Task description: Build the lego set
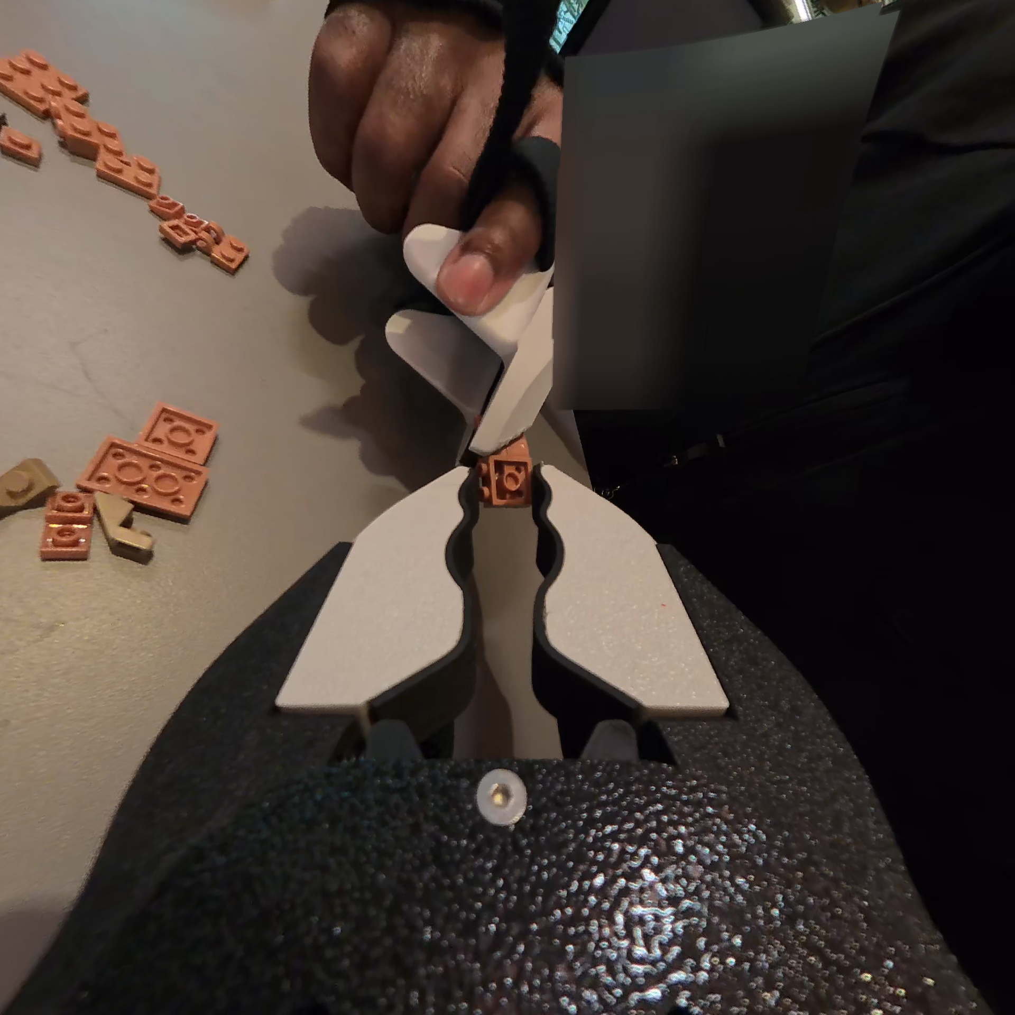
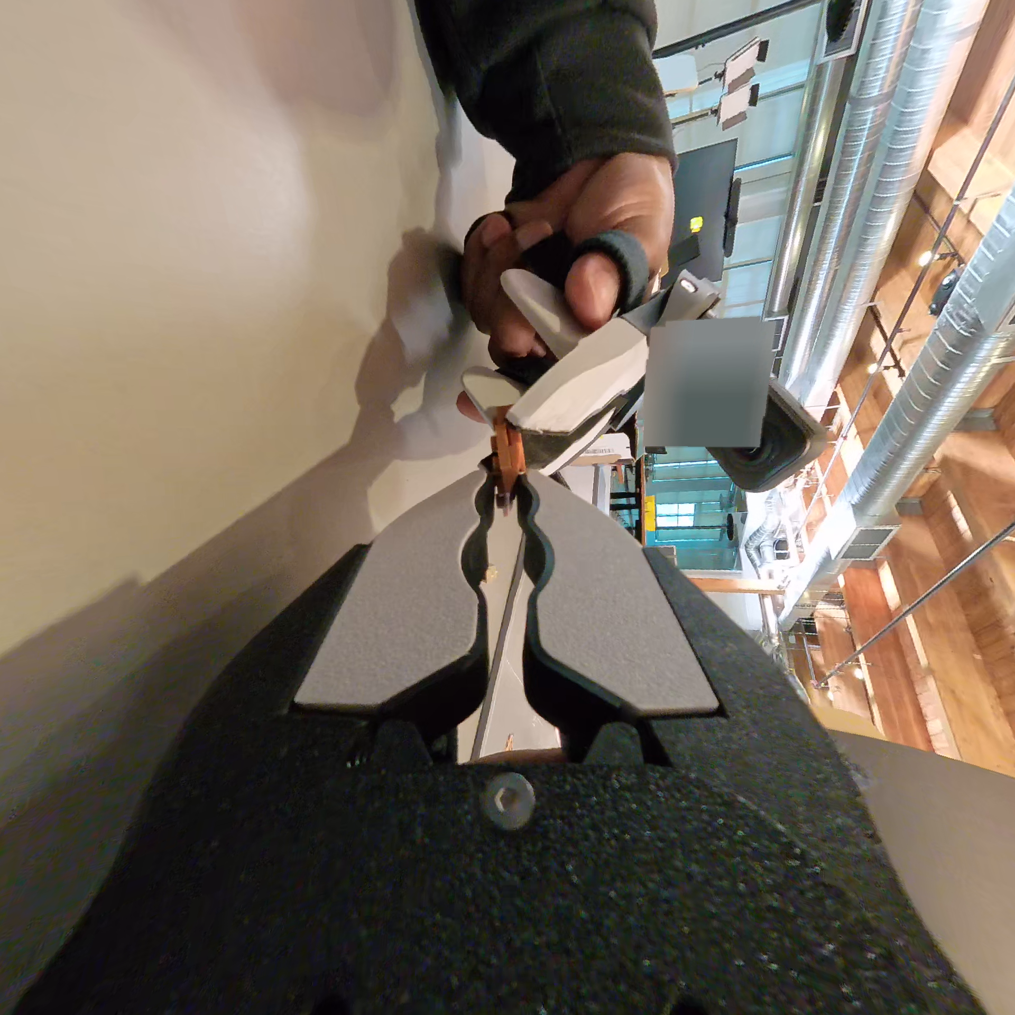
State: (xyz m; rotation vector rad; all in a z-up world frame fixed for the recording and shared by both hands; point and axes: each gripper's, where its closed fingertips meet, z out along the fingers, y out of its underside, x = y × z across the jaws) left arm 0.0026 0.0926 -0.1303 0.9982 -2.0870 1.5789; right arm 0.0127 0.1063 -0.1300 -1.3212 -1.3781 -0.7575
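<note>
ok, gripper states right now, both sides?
Left gripper: closed on a small stack of orange building plates, fingers against both sides.
Right gripper: closed on the same orange stack, from the opposite end.

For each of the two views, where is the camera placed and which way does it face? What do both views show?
Left wrist view: on the left gripper, facing along its fingers toward the table with loose plates; the right gripper and its hand are opposite.
Right wrist view: on the right gripper, tilted, facing the table edge and a hall; the left gripper and its hand are opposite.
Shared: the orange brick cluster that both grippers grip.
</note>
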